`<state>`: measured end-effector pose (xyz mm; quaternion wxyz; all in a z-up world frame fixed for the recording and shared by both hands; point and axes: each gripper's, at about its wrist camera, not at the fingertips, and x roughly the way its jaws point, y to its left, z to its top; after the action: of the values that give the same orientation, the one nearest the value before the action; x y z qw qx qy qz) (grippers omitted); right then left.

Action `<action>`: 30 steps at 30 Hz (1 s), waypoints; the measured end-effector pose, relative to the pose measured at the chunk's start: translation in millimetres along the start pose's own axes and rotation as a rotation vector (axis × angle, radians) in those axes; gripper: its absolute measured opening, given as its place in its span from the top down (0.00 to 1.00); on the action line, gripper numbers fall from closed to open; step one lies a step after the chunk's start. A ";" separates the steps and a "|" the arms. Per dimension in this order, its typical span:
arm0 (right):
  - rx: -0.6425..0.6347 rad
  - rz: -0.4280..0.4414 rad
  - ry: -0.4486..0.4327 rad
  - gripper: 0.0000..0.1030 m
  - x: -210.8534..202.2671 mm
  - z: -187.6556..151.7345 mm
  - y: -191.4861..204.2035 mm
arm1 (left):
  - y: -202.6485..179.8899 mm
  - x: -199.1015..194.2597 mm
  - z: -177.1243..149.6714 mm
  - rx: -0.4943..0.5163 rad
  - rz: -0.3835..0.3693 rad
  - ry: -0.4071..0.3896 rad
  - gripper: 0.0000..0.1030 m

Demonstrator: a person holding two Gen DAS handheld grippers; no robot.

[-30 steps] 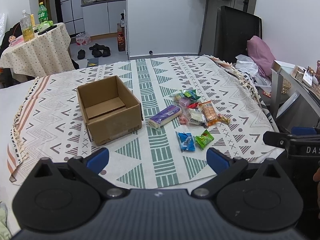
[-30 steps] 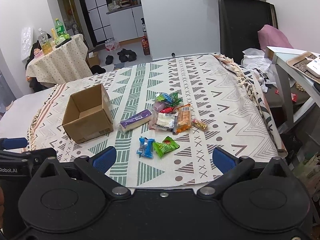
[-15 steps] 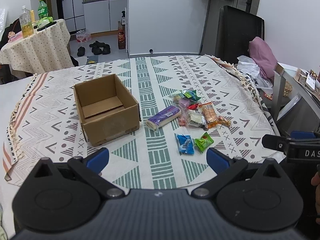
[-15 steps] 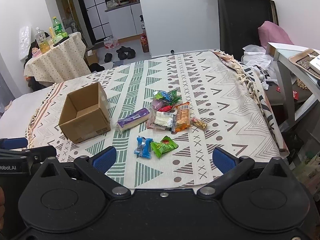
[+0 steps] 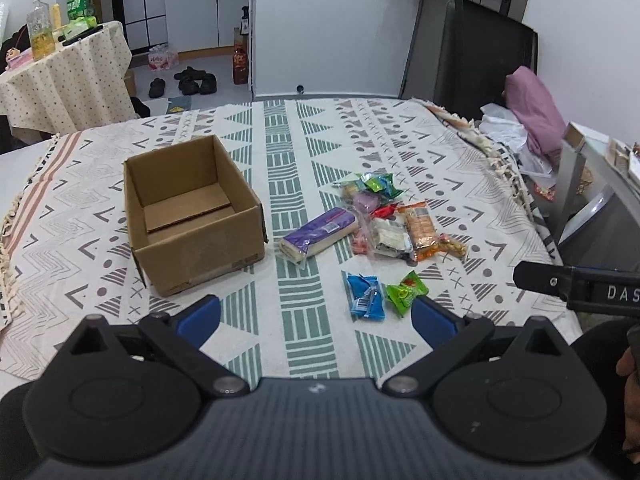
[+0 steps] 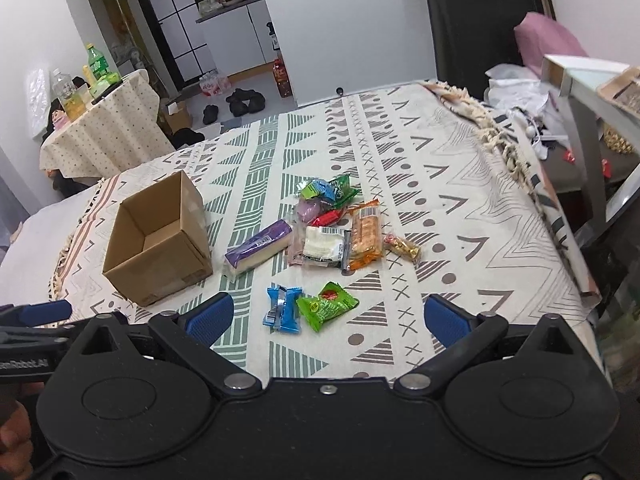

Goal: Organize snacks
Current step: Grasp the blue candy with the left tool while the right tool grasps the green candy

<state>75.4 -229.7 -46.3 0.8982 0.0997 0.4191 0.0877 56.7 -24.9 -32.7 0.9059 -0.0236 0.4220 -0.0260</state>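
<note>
Both grippers have advanced toward the spread of snacks since the earlier frames, so box and packets sit closer under each camera. Left gripper (image 5: pixel 316 314) is released, jaws wide, holding nothing; right gripper (image 6: pixel 328 316) likewise released and empty. Directly ahead of the right gripper, between its fingers, lie the blue packet (image 6: pixel 283 309) and the green packet (image 6: pixel 327 305), side by side and just touching. In the left view these same two sit toward its right finger, so the right gripper is judged the nearer and better aligned. Blue packet's long axis runs roughly away from the gripper. Beyond lies the purple bar (image 6: pixel 259 249), then the main heap. Cardboard box (image 5: pixel 192 216), open and empty, stands to the left, nearer the left gripper.
</note>
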 end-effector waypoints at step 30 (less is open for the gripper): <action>0.380 0.088 0.206 0.36 123.8 1.9 -44.4 | -14.3 142.8 18.4 -0.177 -0.095 0.188 0.31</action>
<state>158.6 -243.0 -147.3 0.8110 0.2761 0.5128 0.0561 162.2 -48.3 -128.9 0.8544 -0.1209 0.5042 -0.0336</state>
